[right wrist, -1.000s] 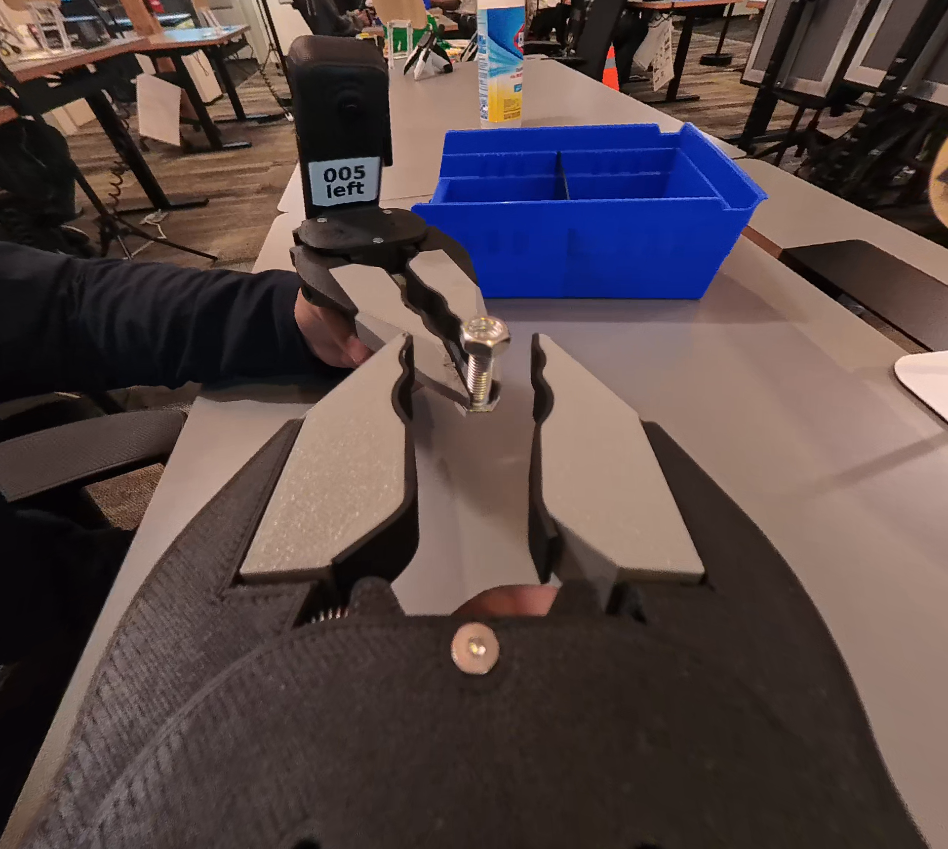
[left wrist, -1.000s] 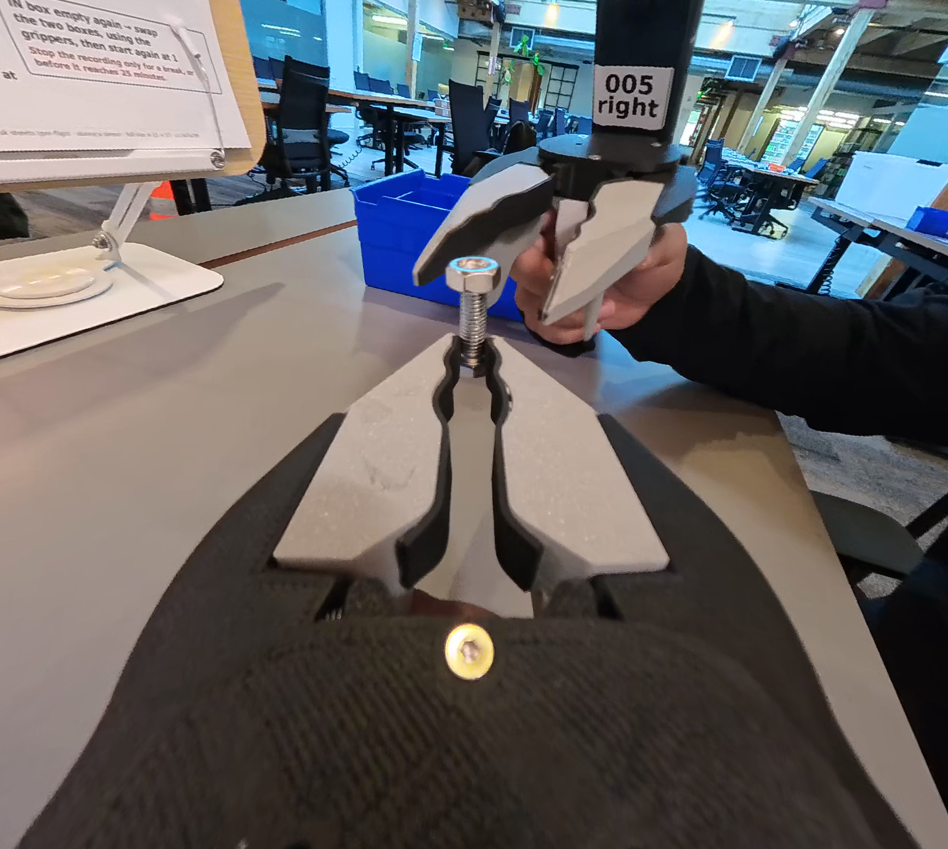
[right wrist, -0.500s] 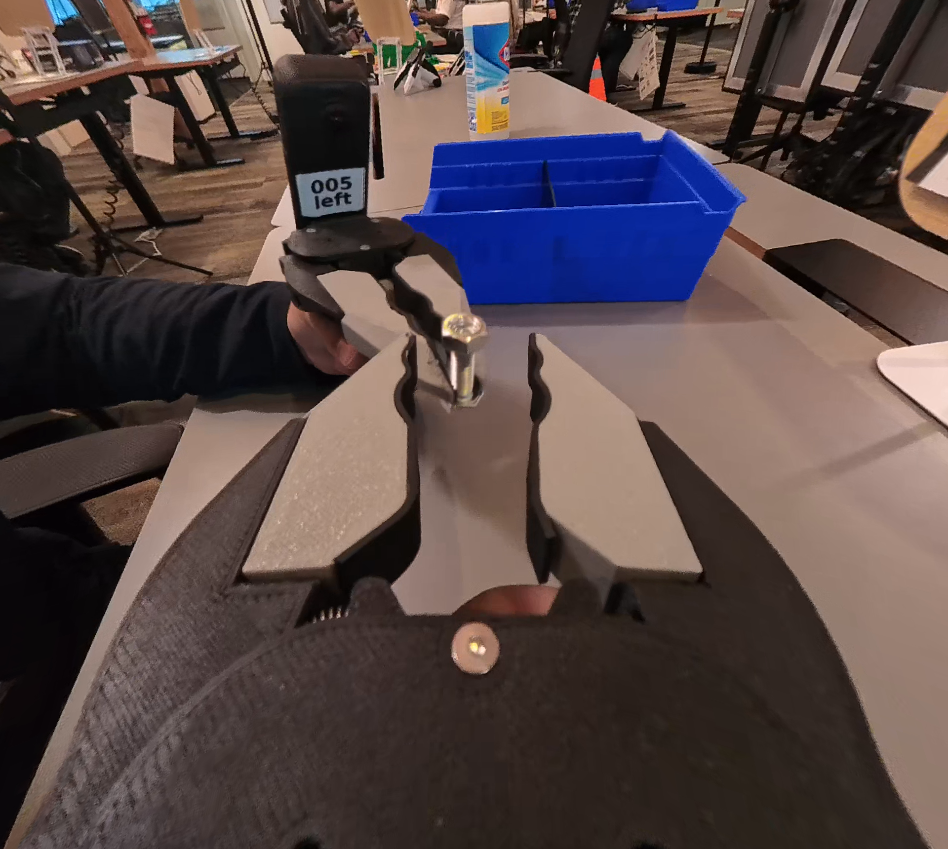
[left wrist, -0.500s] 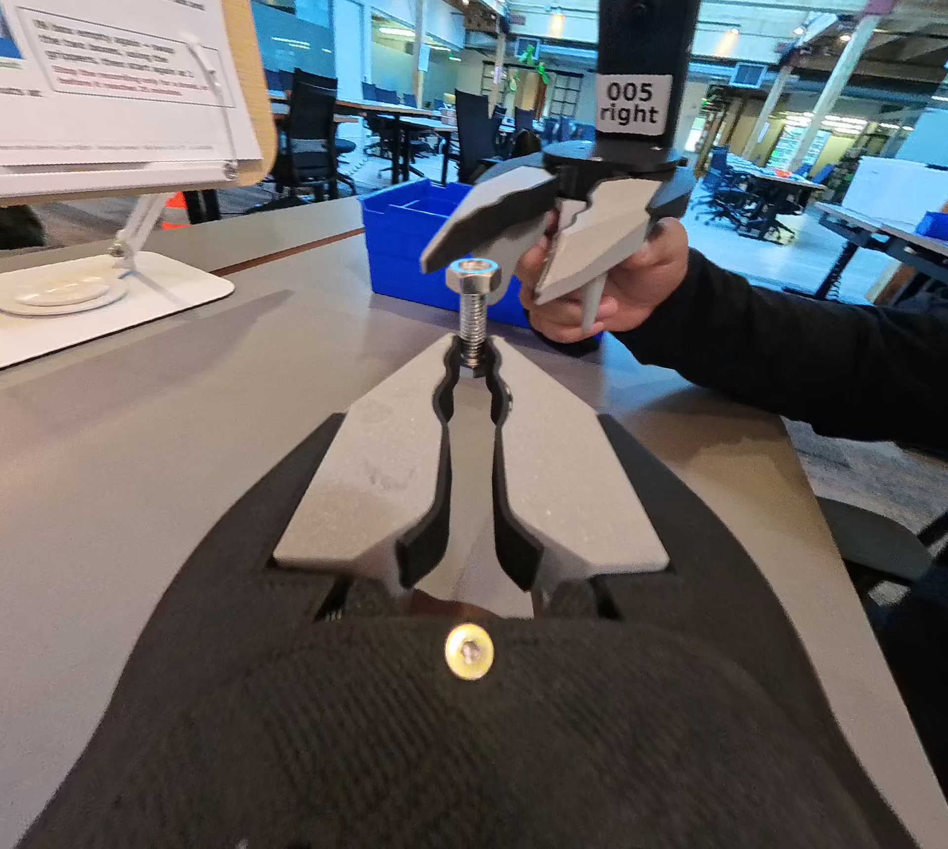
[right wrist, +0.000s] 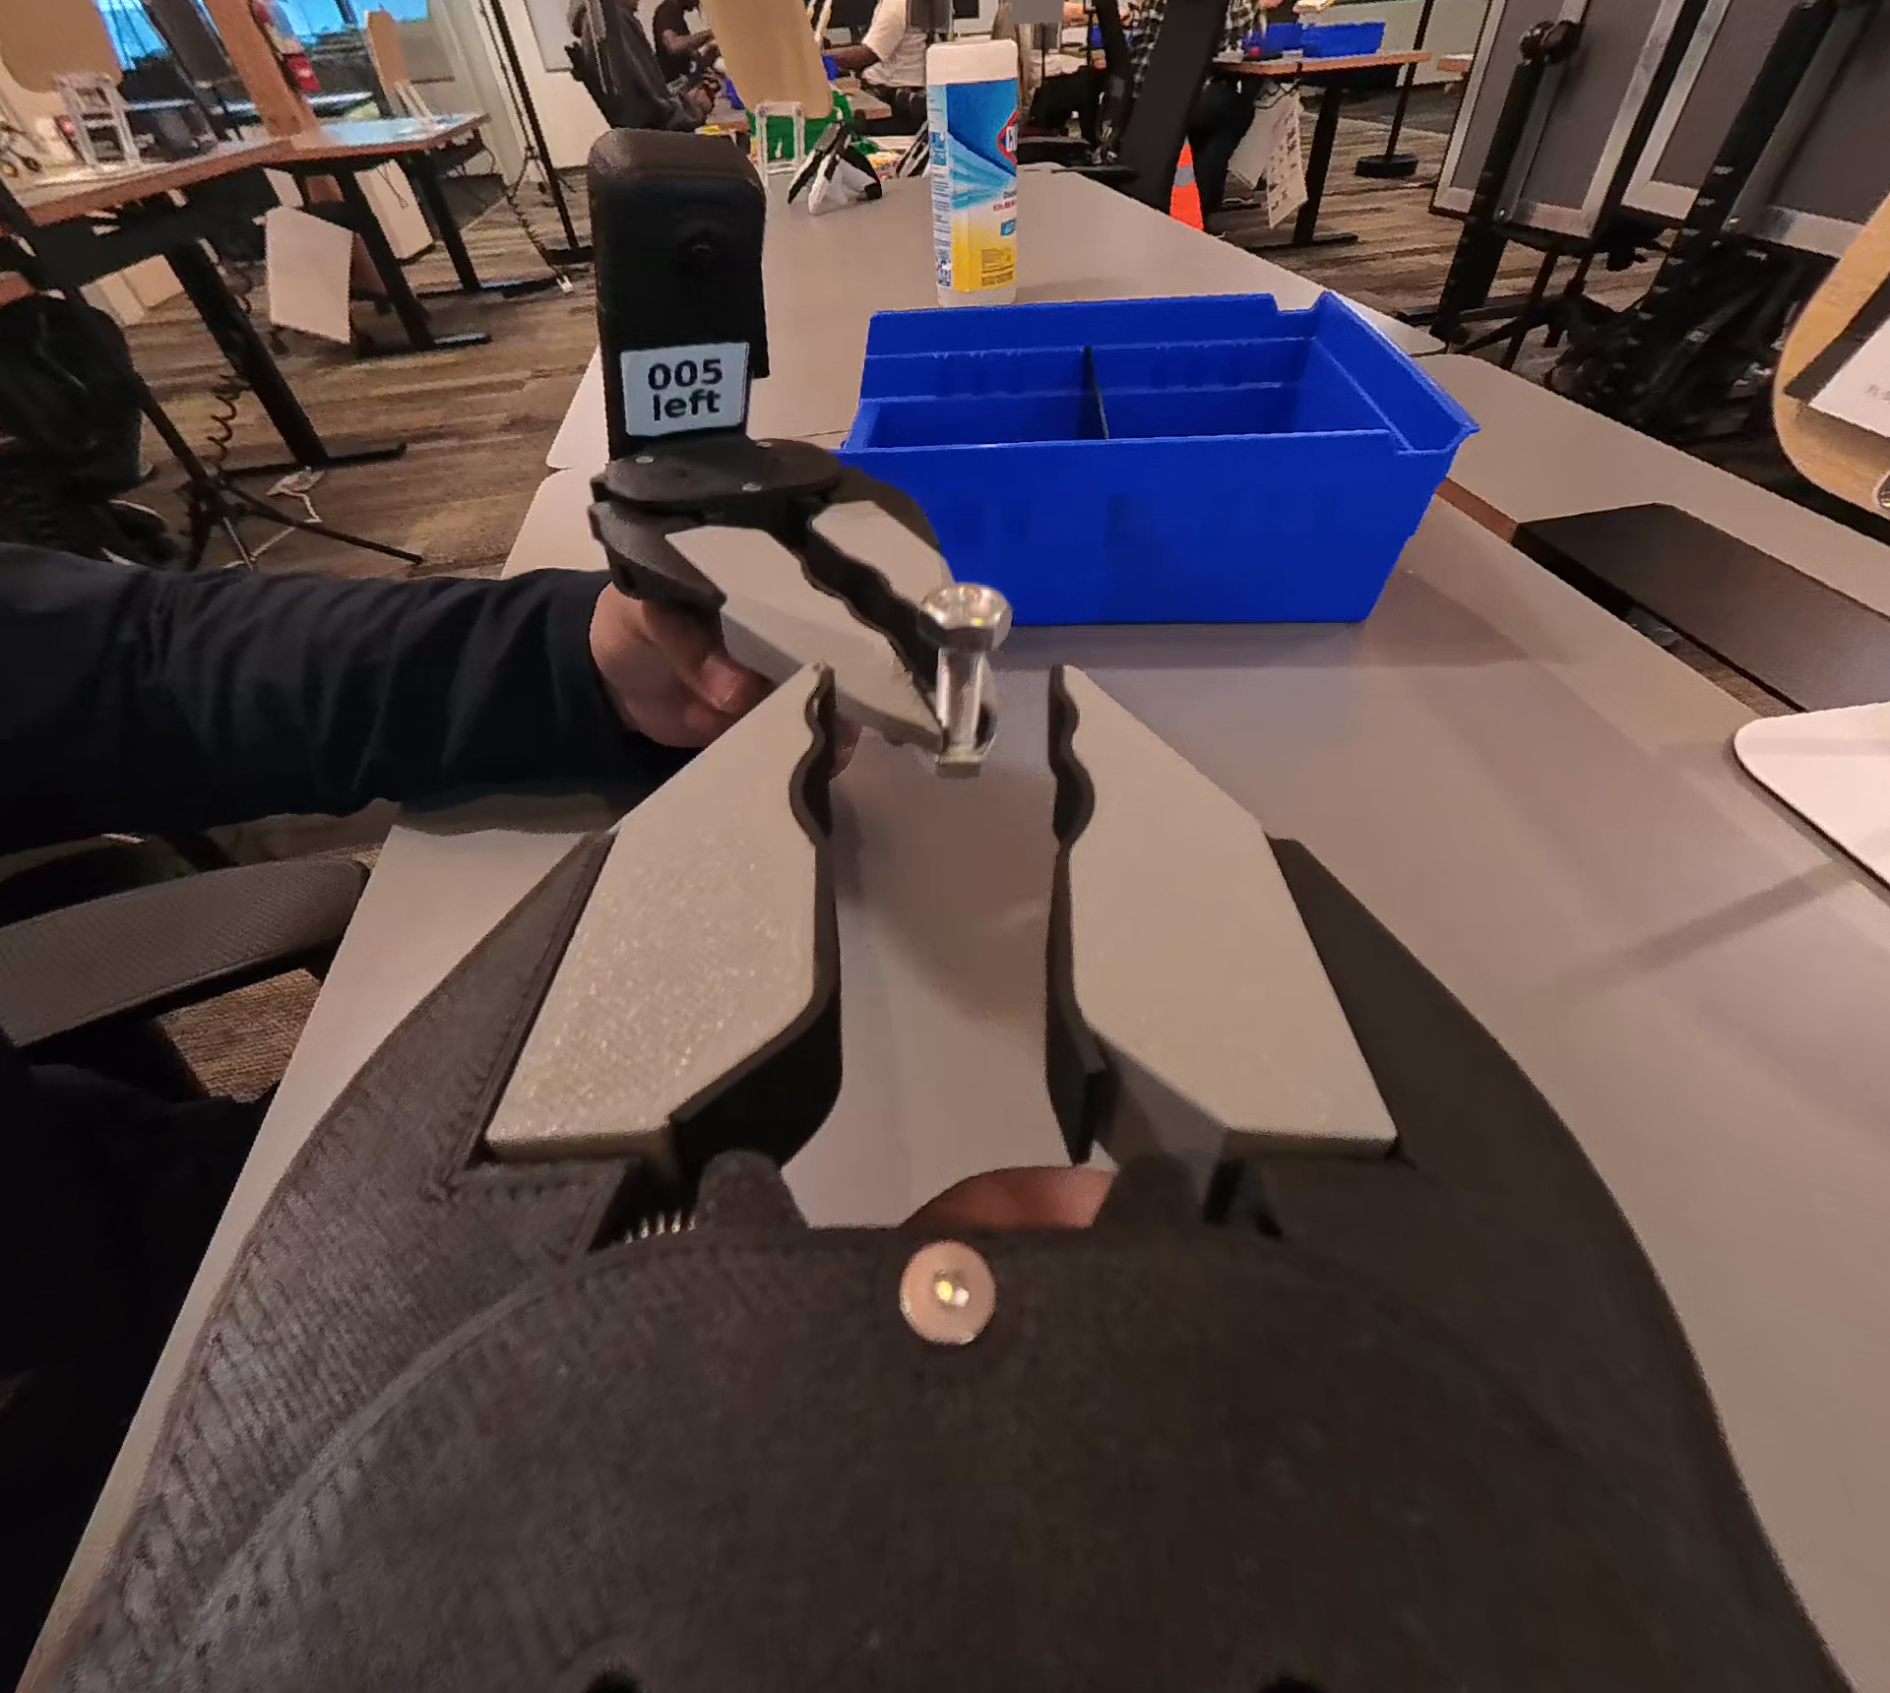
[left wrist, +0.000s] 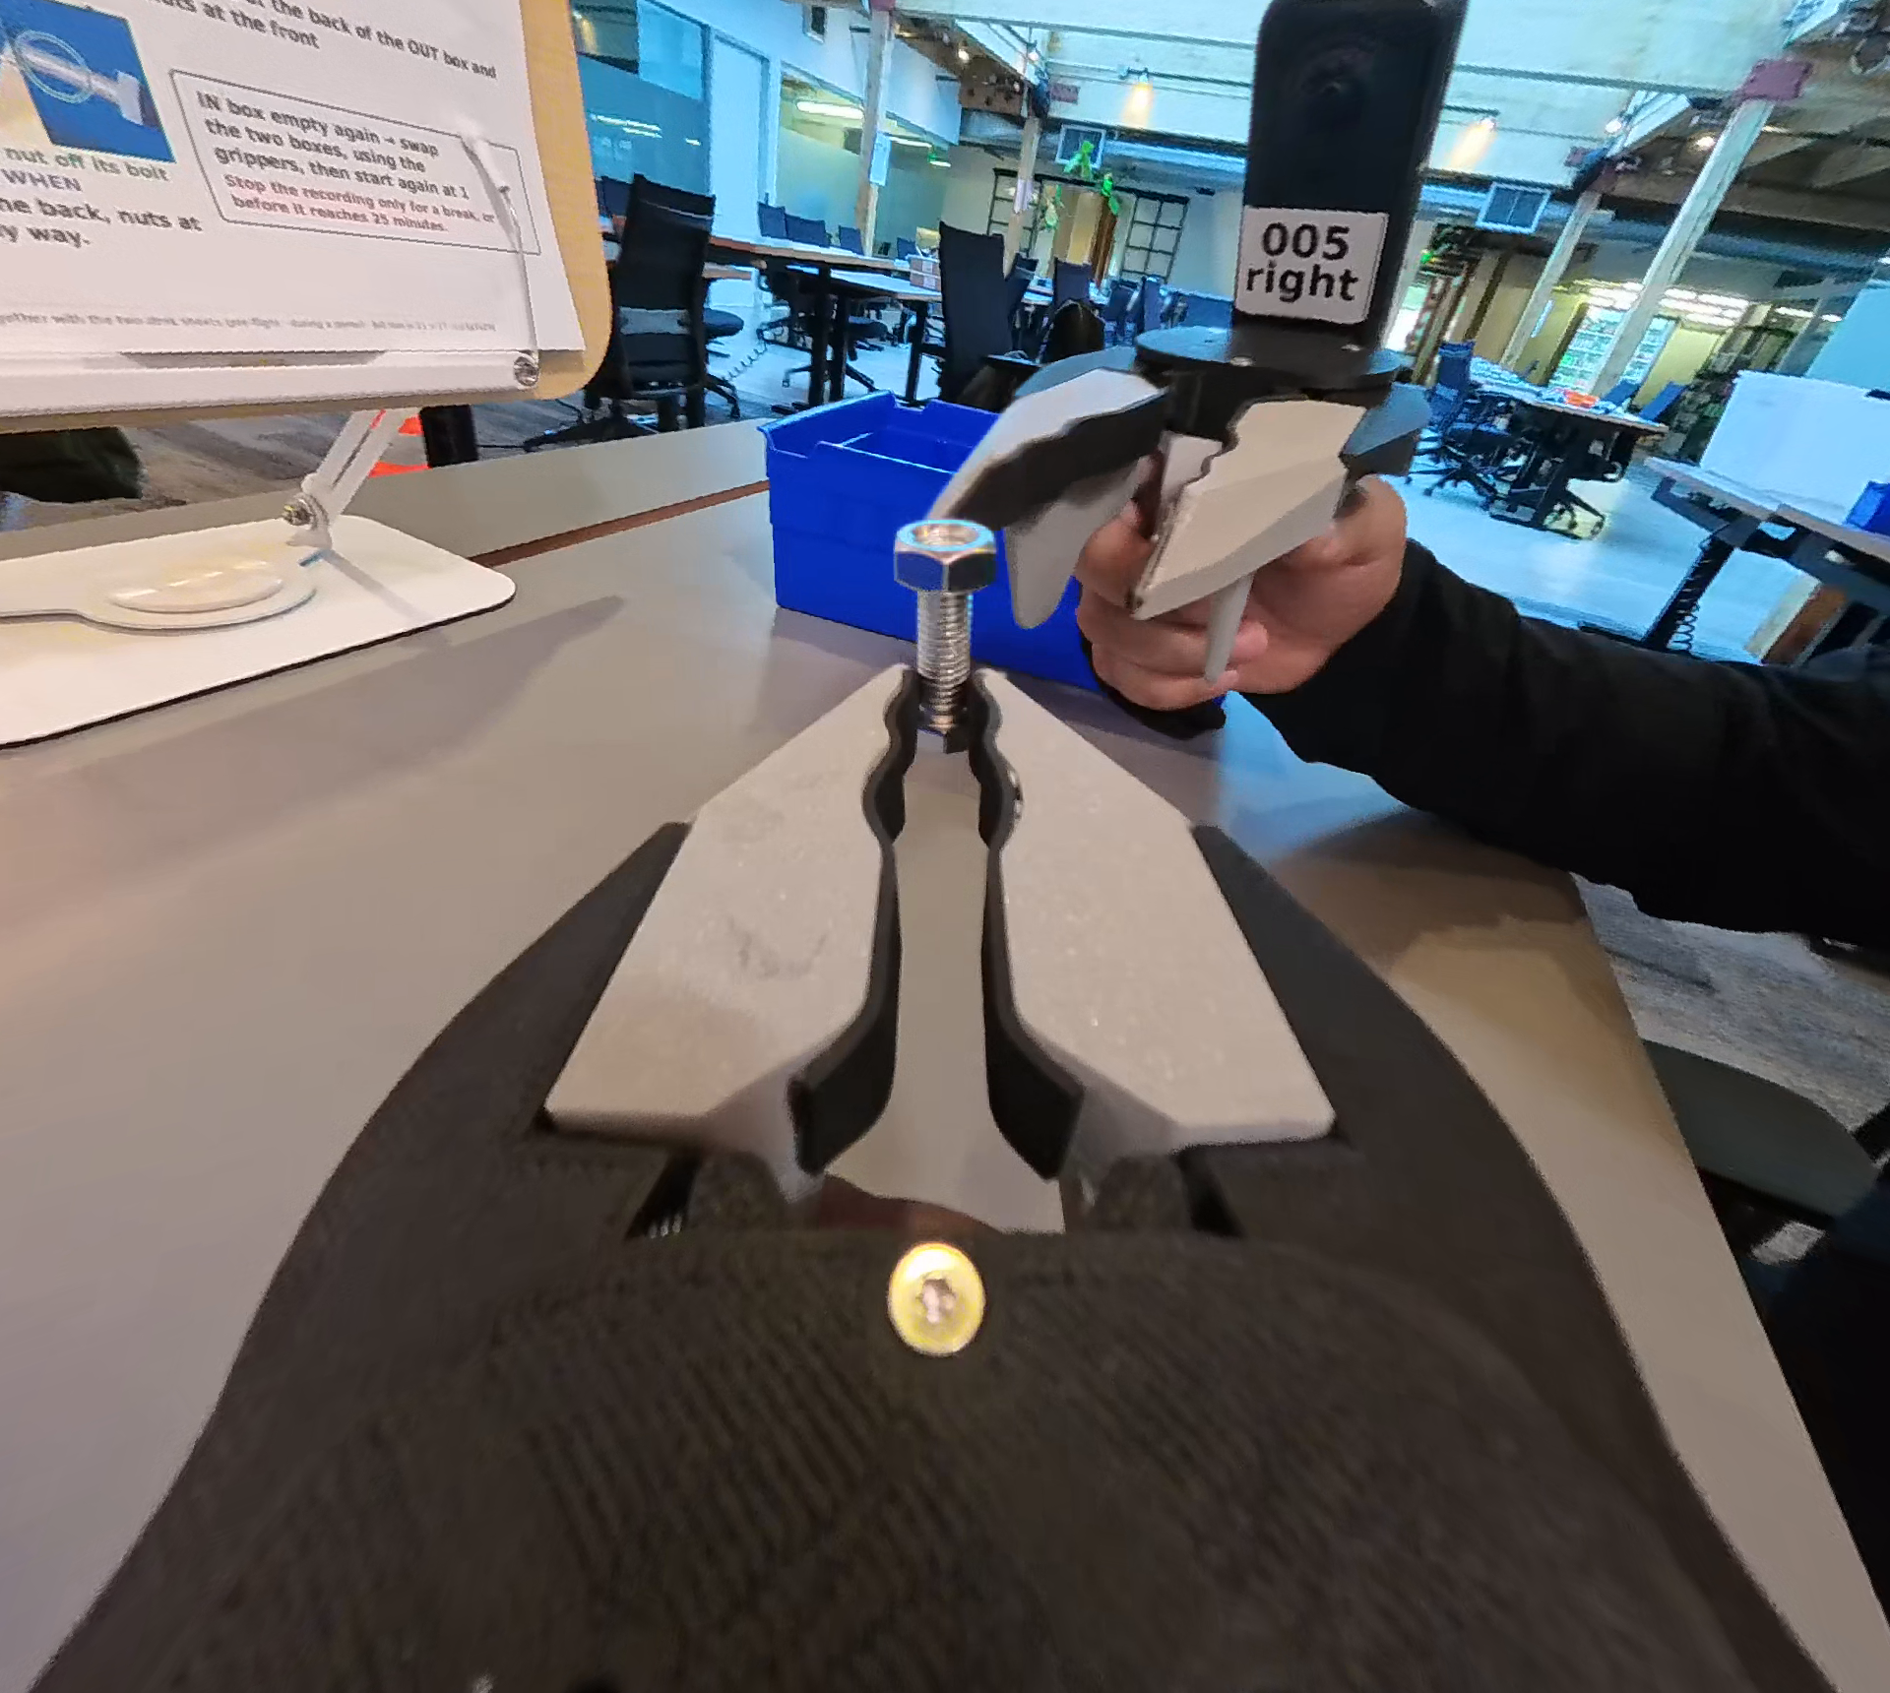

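Left wrist view: left hand-held gripper (left wrist: pixel 943 716) pinching threaded steel hex bolt (left wrist: pixel 943 611); right hand-held gripper (right wrist: pixel 936 724) spread.

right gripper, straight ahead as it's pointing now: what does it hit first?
Probably the bolt, held upright in the left gripper, just ahead of the open right gripper and roughly in line with the gap between its fingers. Beyond it stands the blue bin. Depth is uncertain.
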`<move>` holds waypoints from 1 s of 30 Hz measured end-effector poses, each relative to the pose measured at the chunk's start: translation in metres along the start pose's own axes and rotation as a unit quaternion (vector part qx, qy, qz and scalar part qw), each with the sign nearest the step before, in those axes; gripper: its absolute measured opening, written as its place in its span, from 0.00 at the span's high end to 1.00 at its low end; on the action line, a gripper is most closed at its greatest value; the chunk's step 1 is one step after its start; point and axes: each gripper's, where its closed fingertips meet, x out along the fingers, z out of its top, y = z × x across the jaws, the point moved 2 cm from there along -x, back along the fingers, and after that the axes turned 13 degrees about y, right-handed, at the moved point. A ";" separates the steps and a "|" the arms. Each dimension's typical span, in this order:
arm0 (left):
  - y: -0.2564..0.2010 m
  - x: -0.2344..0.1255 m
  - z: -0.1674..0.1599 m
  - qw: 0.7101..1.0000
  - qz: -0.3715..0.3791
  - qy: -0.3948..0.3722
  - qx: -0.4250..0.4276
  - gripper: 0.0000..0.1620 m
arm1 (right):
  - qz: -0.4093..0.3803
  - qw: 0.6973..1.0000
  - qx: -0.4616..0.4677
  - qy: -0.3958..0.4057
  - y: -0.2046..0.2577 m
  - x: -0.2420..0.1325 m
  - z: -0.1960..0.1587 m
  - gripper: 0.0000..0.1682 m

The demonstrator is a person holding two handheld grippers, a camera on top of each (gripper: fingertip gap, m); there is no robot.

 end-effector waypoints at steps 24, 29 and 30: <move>-0.010 0.015 -0.015 0.999 -0.007 0.045 0.023 0.96 | 0.003 1.000 -0.009 0.029 0.004 0.009 -0.008 0.79; 0.005 0.010 -0.014 0.999 0.018 0.043 -0.005 0.96 | 0.012 1.000 -0.010 0.021 0.000 -0.005 -0.007 0.90; 0.007 0.008 -0.013 0.999 0.017 0.041 -0.009 0.96 | 0.010 1.000 -0.003 0.014 -0.003 -0.007 -0.005 0.87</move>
